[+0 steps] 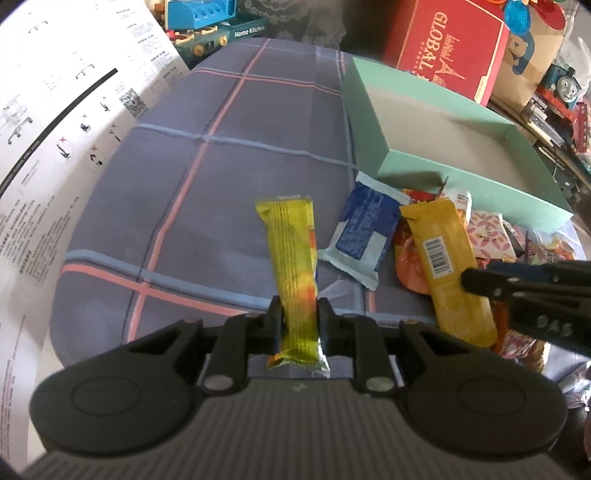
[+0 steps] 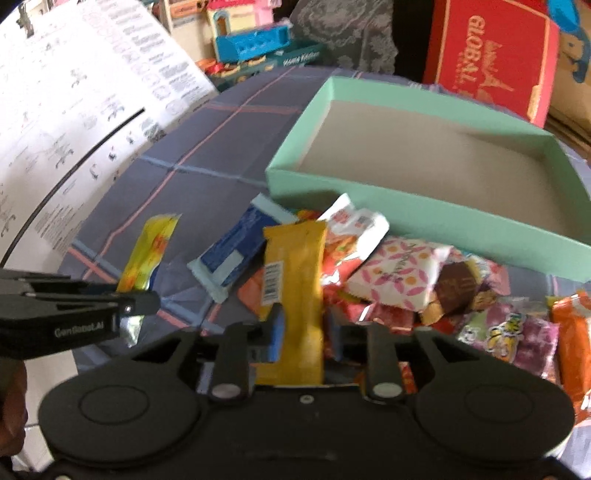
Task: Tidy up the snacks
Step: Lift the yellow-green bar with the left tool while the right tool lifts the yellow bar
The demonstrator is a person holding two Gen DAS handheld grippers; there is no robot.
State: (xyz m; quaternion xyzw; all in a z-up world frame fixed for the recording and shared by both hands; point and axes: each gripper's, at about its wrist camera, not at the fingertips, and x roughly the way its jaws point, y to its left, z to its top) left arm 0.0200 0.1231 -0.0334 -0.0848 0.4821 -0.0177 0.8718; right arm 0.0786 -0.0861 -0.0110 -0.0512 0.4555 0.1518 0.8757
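Observation:
My left gripper (image 1: 299,306) is shut on the near end of a yellow-green snack bar (image 1: 291,243), which sticks out ahead over the plaid cloth (image 1: 207,166). In the right wrist view that gripper (image 2: 147,301) comes in from the left with the same bar (image 2: 151,251). My right gripper (image 2: 306,321) is shut on an orange-yellow bar with a barcode (image 2: 295,258), over a pile of snack packets (image 2: 399,280). The left wrist view shows that gripper (image 1: 476,282) on the bar (image 1: 443,266). Behind the pile stands a teal box (image 2: 406,206), its grey floor showing.
A blue-and-white packet (image 1: 364,229) lies between the two bars. A white printed sheet (image 1: 55,129) borders the cloth on the left. A red box marked GLOBAL (image 1: 450,51), toy kitchen sets (image 1: 207,22) and a toy train (image 1: 561,85) crowd the back.

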